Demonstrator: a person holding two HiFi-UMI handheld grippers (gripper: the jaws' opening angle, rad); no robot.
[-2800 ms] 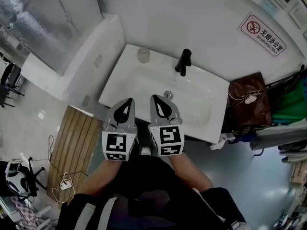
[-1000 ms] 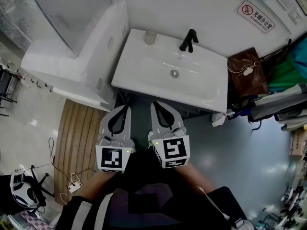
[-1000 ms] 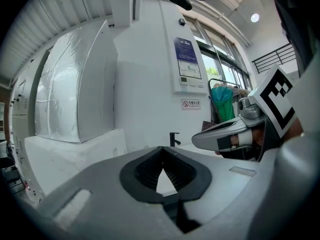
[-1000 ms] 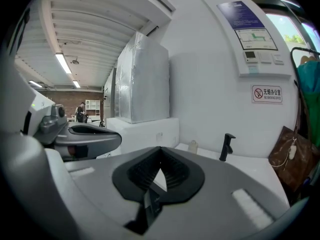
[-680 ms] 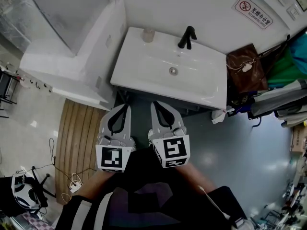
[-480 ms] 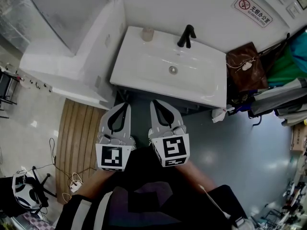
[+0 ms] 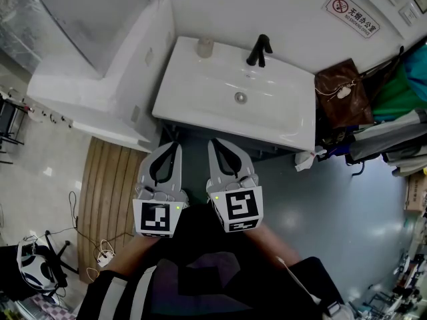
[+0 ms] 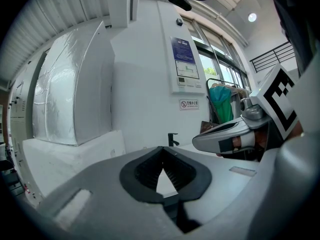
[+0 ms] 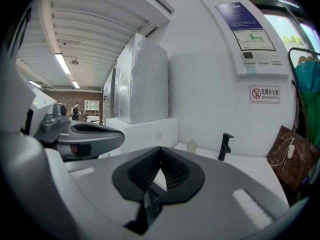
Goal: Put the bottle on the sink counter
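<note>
Left gripper (image 7: 175, 147) and right gripper (image 7: 215, 143) backed off sink counter (image 7: 287, 122) since earlier, now side by side over floor (image 7: 300, 199) just short of its front edge. Both claws pressed together, nothing in them. Bottle (image 7: 205, 47) sits upright at counter's back left corner, left of black faucet (image 7: 259, 50).

The right gripper (image 9: 160, 148) has its jaws together, empty; far off, the bottle (image 9: 191, 146) stands on the sink counter (image 9: 241, 160), left of the tap (image 9: 225, 146).
</note>
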